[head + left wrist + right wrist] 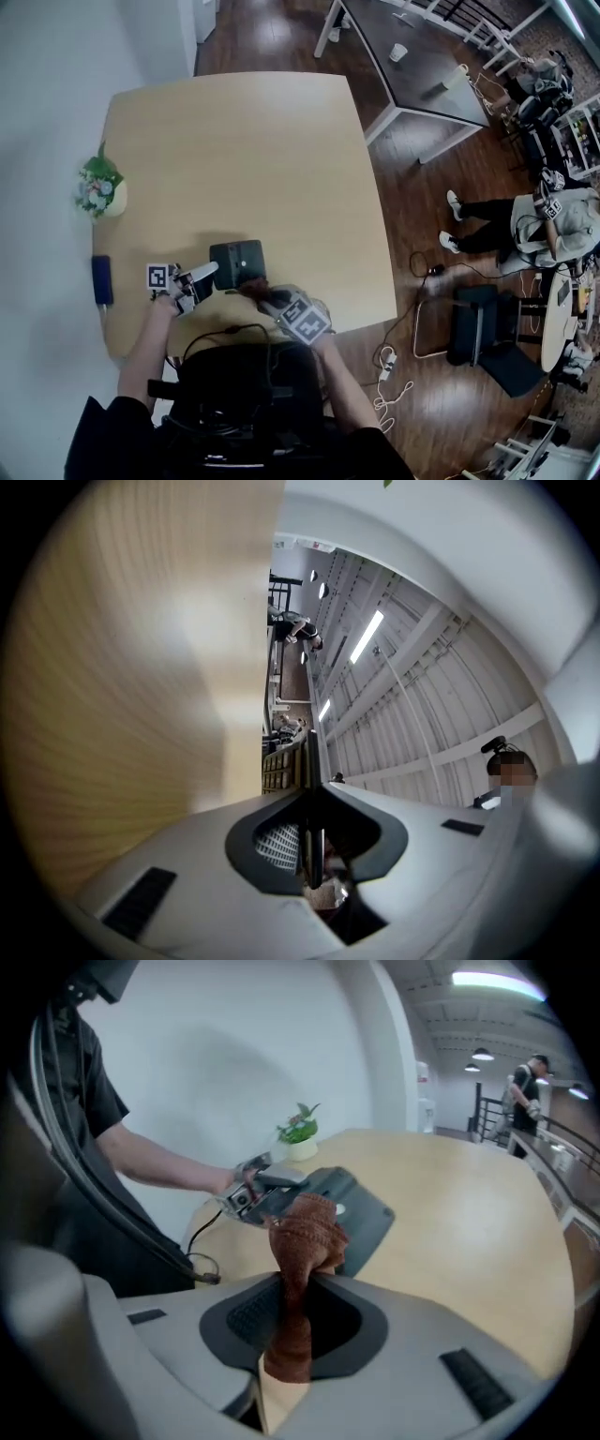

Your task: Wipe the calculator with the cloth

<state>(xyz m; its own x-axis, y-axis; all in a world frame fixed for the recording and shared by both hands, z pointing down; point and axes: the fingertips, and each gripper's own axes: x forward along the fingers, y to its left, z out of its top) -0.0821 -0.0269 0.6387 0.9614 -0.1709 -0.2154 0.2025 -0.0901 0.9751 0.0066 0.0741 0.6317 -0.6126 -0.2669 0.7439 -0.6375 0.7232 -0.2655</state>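
Observation:
The dark grey calculator (236, 262) is at the near edge of the wooden table (244, 150), tilted up. My left gripper (211, 271) is shut on its left edge. In the left gripper view the calculator (312, 780) shows edge-on as a thin dark slab pinched between the jaws of the left gripper (314, 841). My right gripper (264, 293) is shut on a brown cloth (254, 285) just in front of the calculator. In the right gripper view the cloth (306, 1237) bunches up out of the right gripper (295, 1302), close to the calculator (361, 1211) and the left gripper (255, 1185).
A small flower pot (99, 188) and a blue object (101, 279) stand along the table's left edge. The plant (300, 1133) shows behind the calculator. Off to the right are a dark table (412, 70), black chairs (483, 328), floor cables and a seated person (525, 225).

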